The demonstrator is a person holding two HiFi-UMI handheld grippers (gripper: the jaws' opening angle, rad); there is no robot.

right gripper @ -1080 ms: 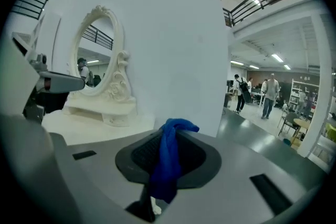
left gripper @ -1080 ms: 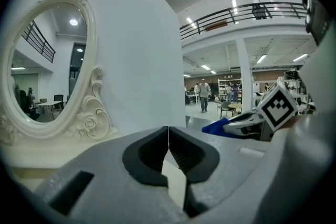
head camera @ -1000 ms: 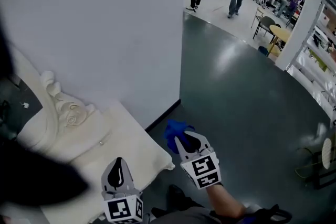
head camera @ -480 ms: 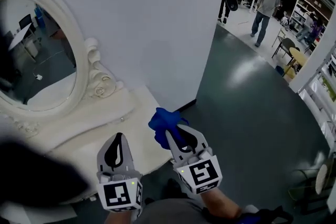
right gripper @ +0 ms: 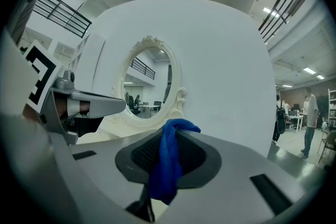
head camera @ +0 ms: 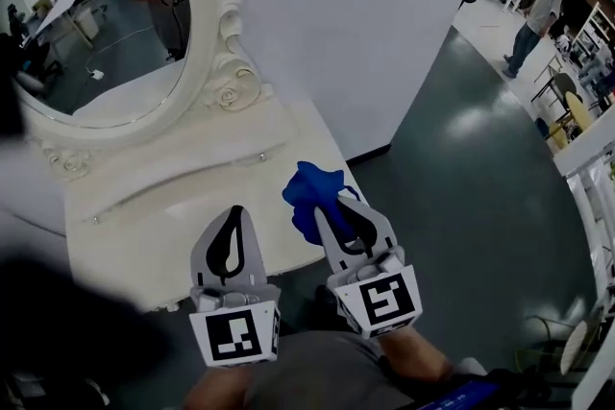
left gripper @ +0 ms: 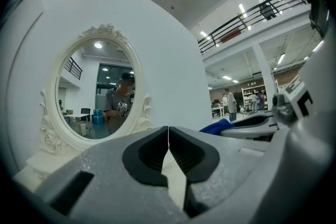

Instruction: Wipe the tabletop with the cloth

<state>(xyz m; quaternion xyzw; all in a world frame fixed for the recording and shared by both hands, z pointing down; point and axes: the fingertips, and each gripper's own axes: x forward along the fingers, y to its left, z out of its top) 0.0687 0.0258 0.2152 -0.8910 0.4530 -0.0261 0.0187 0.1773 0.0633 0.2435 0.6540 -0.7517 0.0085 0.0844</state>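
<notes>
A blue cloth (head camera: 309, 190) is bunched between the jaws of my right gripper (head camera: 335, 206), which is shut on it; in the right gripper view the cloth (right gripper: 167, 164) hangs from the pinched jaws. It hovers above the right part of the cream tabletop (head camera: 173, 216). My left gripper (head camera: 228, 235) is beside it to the left, above the table's front part, jaws shut with nothing between them; its tips (left gripper: 168, 135) meet in the left gripper view.
An oval mirror (head camera: 101, 24) in a carved cream frame stands at the back of the table against a white wall (head camera: 356, 5). Dark floor (head camera: 480, 206) lies to the right, with a person (head camera: 533, 19) far off.
The view has swung left, bringing the mirror and table into sight. Both grippers now sit above the tabletop; the right one still holds the cloth.
</notes>
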